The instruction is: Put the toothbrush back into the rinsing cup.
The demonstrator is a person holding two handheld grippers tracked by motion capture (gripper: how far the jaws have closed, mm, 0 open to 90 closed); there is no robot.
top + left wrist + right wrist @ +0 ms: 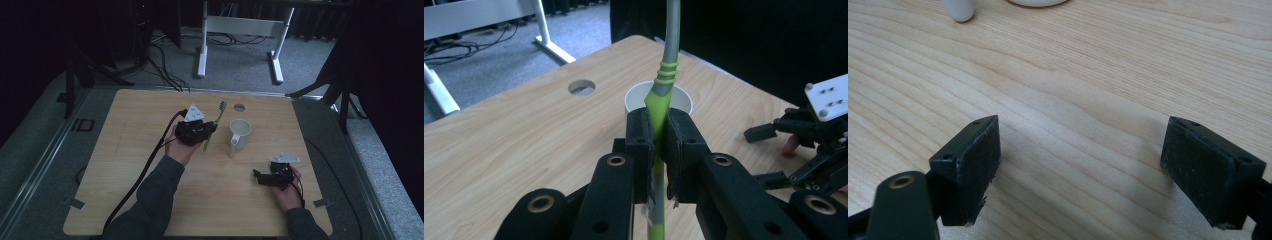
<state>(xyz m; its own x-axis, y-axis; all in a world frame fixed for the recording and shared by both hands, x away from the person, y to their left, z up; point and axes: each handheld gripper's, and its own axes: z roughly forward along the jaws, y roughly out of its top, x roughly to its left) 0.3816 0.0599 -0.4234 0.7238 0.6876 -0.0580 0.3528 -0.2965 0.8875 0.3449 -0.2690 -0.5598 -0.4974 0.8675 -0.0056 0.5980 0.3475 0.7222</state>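
A green and grey toothbrush [218, 118] is clamped by its handle in my left gripper [210, 131], held above the wooden table [135, 150] with the bristle head pointing away. In the left gripper view the pads [644, 137] press on the toothbrush's green handle [659, 102], and its grey neck rises out of the top. A white mug [241, 131] stands just right of it, its handle [232, 148] toward me. My right gripper [261, 177] rests low at the near right, jaws wide apart over bare wood [1080, 170], holding nothing.
A round cable hole [239, 107] sits in the table behind the mug. The left gripper's black cable [145, 175] trails back over the near edge. White desk legs [202, 55] stand on the grey floor beyond. Dark curtains flank both sides.
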